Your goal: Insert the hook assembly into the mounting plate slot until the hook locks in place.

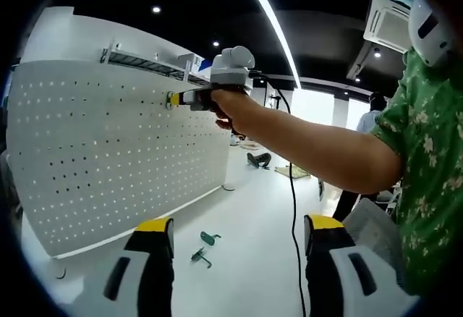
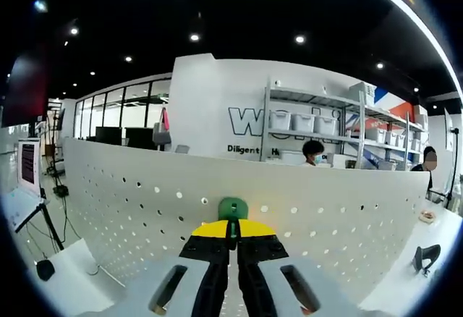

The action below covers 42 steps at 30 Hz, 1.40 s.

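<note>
Left gripper (image 1: 239, 234) hangs low, jaws spread wide apart. Right gripper (image 2: 233, 236) is up high, jaws pinched nearly together at their yellow tips, the person's arm (image 1: 311, 147) stretched out.

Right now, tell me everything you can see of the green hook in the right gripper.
The green hook is a small rounded piece, plastic-looking, pinched between the right gripper's shut yellow-tipped jaws. Just its top protrudes past the jaw tips. It sits at or against the white pegboard face, among the holes; whether it has entered one can't be told.

White wall (image 2: 217, 107) lettering, partly hidden — a large "W", smaller "Diligent" beneath.
</note>
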Tool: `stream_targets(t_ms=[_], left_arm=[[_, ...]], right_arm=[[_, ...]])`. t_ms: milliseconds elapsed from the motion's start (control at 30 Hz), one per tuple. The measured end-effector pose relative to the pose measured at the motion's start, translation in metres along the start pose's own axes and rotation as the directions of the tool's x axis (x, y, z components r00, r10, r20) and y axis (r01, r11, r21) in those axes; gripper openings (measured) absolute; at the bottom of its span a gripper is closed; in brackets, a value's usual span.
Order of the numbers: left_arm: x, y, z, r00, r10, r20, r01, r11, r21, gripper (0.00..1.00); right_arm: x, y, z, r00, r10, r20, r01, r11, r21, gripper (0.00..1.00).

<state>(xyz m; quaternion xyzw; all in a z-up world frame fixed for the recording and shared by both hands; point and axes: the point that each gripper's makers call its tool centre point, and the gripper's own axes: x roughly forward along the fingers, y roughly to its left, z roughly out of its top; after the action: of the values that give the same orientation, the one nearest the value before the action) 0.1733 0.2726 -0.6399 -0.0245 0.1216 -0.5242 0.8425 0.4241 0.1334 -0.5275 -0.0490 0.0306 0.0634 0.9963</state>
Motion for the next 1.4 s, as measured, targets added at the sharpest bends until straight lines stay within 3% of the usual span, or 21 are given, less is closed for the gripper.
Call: stream_targets(t_ms=[600,1400], left_arm=[[-0.0012,0.0019,0.0003,1.0,0.004,0.0,-0.004,1.0,0.007,0.75],[-0.0016,0.0029,0.0005,1.0,0.005,-0.003,-0.005,1.0,0.013,0.74]], right_arm=[[0.001,0.0016,-0.0002,0.994,0.005,0.109,-0.011,0.999,0.047,0.05],[-0.0002,0.0001,0.0,0.991,-0.007,0.131,0.008,1.0,-0.005,0.04]])
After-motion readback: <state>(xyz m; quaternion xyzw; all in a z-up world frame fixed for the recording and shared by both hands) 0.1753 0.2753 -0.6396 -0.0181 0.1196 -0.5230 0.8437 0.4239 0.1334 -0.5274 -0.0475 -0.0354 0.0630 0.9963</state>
